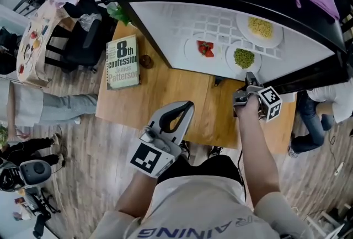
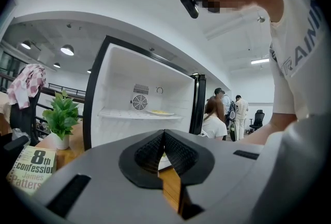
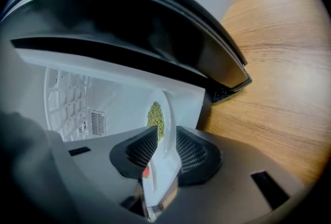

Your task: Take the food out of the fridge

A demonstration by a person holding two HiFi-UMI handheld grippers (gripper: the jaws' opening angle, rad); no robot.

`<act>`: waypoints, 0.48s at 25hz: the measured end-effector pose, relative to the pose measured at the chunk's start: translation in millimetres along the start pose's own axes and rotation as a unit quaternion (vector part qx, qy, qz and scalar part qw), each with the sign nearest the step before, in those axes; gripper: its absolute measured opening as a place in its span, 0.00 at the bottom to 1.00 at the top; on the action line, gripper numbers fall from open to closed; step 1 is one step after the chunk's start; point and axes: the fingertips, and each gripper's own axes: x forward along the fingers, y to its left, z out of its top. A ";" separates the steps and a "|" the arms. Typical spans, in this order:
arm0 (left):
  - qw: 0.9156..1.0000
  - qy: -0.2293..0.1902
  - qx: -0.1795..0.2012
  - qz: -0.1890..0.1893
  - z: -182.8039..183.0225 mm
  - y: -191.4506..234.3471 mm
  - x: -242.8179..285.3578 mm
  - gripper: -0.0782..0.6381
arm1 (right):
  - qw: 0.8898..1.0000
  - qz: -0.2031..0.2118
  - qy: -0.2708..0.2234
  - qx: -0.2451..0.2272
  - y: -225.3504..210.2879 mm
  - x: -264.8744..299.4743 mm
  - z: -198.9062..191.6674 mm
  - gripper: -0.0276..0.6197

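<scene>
**Head view.** The fridge (image 1: 165, 20) stood open on the wooden table (image 1: 165, 94). It held three white plates: a plate of yellow food (image 1: 246, 21) on the grid shelf, and below it a plate of red pieces (image 1: 194, 46) and a plate of green food (image 1: 230, 54). The right gripper (image 1: 251, 76) reached the near rim of the plate of green food. The left gripper (image 1: 187, 106) hung back above the table's near edge. A book (image 1: 122, 61) lay left of the fridge.

**Left gripper view.** The left gripper (image 2: 164, 134) had its jaws together at the tips, with nothing between them. Ahead were the fridge (image 2: 124, 88) and the plate of yellow food (image 2: 160, 113) on its shelf. A potted plant (image 2: 62, 114) and the book (image 2: 35, 166) were to the left.

**Right gripper view.** The right gripper (image 3: 163, 140) was clamped on the rim of the plate of green food (image 3: 168, 109), one pad against each face. The plate was still inside the fridge (image 3: 119, 99), and the table (image 3: 279, 88) lay to the right.
</scene>
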 end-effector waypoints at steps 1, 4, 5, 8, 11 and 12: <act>1.000 0.000 -0.001 0.001 0.2 1.5 -0.2 0.12 | 1.000 0.002 -0.002 0.001 1.5 1.7 0.7 0.20; 1.000 0.002 -0.001 0.001 -0.8 4.5 -0.4 0.12 | 1.000 0.007 -0.007 0.005 4.1 6.5 2.4 0.20; 1.000 0.003 -0.001 0.001 -1.3 4.9 -0.5 0.12 | 1.000 0.006 -0.008 0.007 3.9 7.7 2.7 0.20; 1.000 0.005 -0.003 0.001 -3.0 5.2 -0.8 0.12 | 1.000 -0.002 -0.008 0.012 -0.4 9.7 3.3 0.19; 1.000 0.007 -0.002 0.001 -3.6 6.2 -1.1 0.12 | 1.000 -0.008 -0.008 0.022 -5.8 11.0 2.9 0.11; 1.000 0.007 -0.001 0.002 -3.3 6.5 -1.3 0.12 | 1.000 -0.004 -0.009 0.025 -6.0 10.7 2.7 0.10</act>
